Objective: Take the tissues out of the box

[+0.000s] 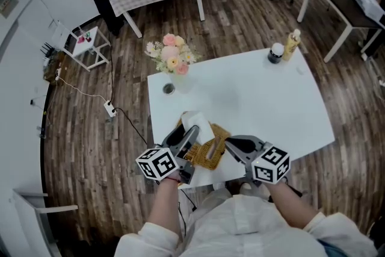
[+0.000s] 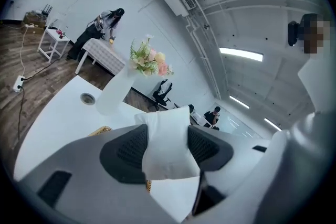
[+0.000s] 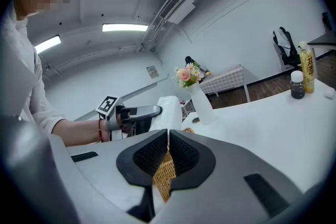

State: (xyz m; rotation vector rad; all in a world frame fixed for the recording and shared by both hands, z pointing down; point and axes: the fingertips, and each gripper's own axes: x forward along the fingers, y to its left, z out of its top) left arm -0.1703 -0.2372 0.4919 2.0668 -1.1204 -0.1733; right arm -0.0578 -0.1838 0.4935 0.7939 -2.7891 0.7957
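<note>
My left tool is pinching a white tissue. In the left gripper view the sheet sits squeezed between the two dark pads, rising above them in a soft folded peak and hanging a little below. From the head view the tissue stands up over the near left end of the wicker box, which lies at the near edge of the white desk, right in front of me. My right tool is at the box's right end, its jaws pressed almost together on the woven rim. In the right gripper view the golden wickerwork shows just beneath the narrow slit between the pads, and my left tool and the tissue appear beyond it. Farther back on the desk stands a pale vase of pink and yellow flowers. Well apart, at the far right corner, a yellow bottle stands just beside a small dark jar.
</note>
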